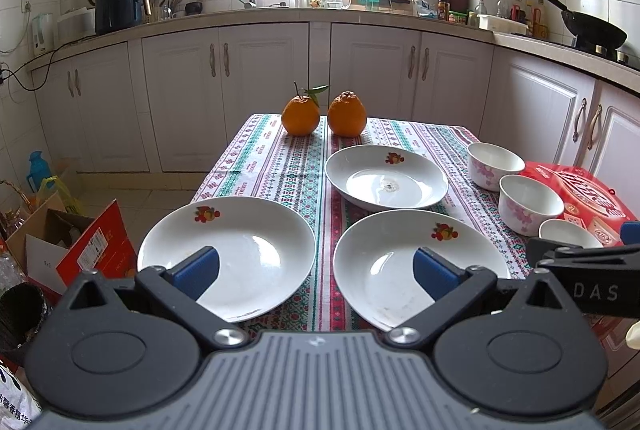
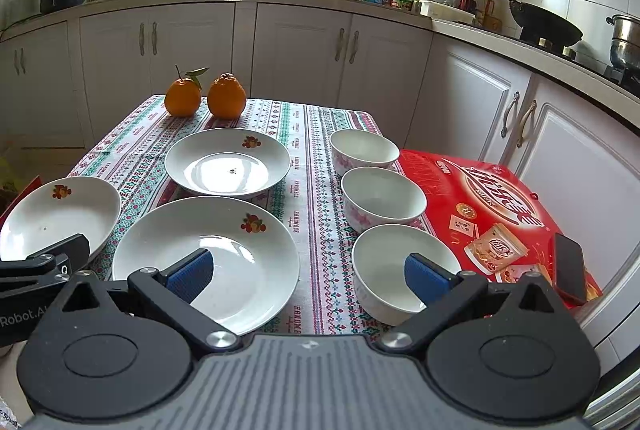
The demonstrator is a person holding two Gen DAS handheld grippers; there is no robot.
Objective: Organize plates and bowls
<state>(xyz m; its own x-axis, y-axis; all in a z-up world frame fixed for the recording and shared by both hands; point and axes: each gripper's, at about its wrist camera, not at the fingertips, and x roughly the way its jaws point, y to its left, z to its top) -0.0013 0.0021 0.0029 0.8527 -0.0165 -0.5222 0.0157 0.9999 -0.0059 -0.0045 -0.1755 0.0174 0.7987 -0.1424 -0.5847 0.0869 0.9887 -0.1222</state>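
Observation:
Three white plates with a fruit print lie on the patterned tablecloth: near left (image 1: 240, 250) (image 2: 52, 214), near middle (image 1: 400, 262) (image 2: 224, 250), and far (image 1: 386, 176) (image 2: 227, 162). Three white bowls with pink flowers stand in a row on the right: far (image 2: 363, 146) (image 1: 494, 158), middle (image 2: 383, 196) (image 1: 530, 202), near (image 2: 396, 266) (image 1: 568, 232). My left gripper (image 1: 316, 272) is open and empty above the gap between the two near plates. My right gripper (image 2: 308, 272) is open and empty between the near middle plate and the near bowl.
Two oranges (image 1: 324, 112) (image 2: 205, 96) sit at the table's far edge. A red snack box (image 2: 496, 214) with a phone (image 2: 570, 272) on it lies right of the bowls. Cardboard boxes (image 1: 72, 246) stand on the floor at left. Kitchen cabinets (image 1: 224, 78) lie beyond.

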